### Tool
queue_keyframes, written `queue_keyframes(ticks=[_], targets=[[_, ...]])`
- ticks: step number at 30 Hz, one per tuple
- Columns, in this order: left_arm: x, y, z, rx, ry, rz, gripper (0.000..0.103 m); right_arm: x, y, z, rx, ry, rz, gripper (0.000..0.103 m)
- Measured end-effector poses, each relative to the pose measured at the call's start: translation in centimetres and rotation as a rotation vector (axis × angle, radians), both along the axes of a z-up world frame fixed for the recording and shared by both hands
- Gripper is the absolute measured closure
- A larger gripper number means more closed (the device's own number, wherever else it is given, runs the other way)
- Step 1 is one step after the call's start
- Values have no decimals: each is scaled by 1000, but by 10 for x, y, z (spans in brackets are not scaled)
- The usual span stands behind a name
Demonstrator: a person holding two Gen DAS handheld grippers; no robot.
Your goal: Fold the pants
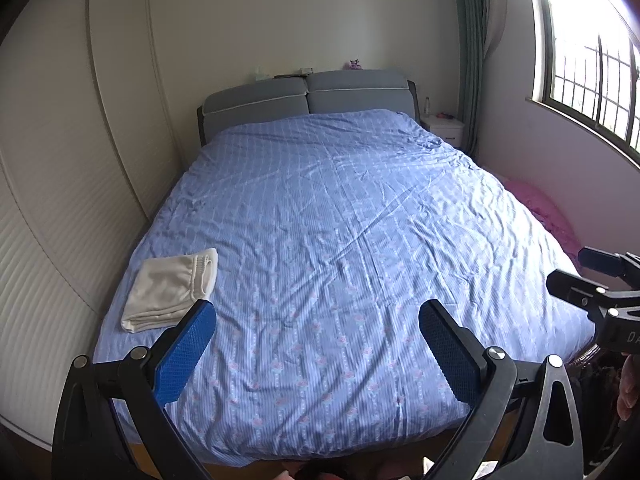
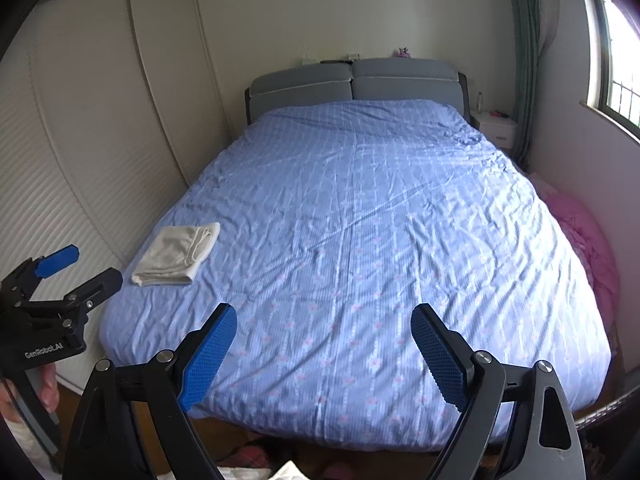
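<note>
A folded cream-white pair of pants [image 1: 170, 290] [image 2: 176, 254] lies flat near the left front corner of the bed, its elastic waistband toward the right. My left gripper [image 1: 318, 312] hovers open above the foot of the bed, nothing between its blue pads; the pants are just beyond its left fingertip. My right gripper [image 2: 324, 316] is open too, over the bed's front middle, well to the right of the pants. In the right wrist view the left gripper [image 2: 86, 268] shows at the left edge, held by a hand.
The bed's blue patterned cover [image 1: 340, 220] [image 2: 360, 220] is wrinkled, with a grey headboard [image 1: 308, 100] at the far end. White wardrobe doors [image 1: 60, 160] run along the left. A pink bundle [image 2: 584, 240] lies at the right, a white nightstand [image 2: 496, 126] beyond.
</note>
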State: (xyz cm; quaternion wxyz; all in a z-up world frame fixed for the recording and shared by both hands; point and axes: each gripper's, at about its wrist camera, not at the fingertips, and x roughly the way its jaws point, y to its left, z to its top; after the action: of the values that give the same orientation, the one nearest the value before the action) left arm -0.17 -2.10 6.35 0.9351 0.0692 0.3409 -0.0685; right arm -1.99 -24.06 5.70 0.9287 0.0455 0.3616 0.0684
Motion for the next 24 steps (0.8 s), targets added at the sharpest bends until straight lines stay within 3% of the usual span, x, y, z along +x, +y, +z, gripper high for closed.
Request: queue_keyframes(ticks=[24], targets=[[-18,-18,14,-8,-45,-60,0,-27,-18,10,-4,-38,-66,13]])
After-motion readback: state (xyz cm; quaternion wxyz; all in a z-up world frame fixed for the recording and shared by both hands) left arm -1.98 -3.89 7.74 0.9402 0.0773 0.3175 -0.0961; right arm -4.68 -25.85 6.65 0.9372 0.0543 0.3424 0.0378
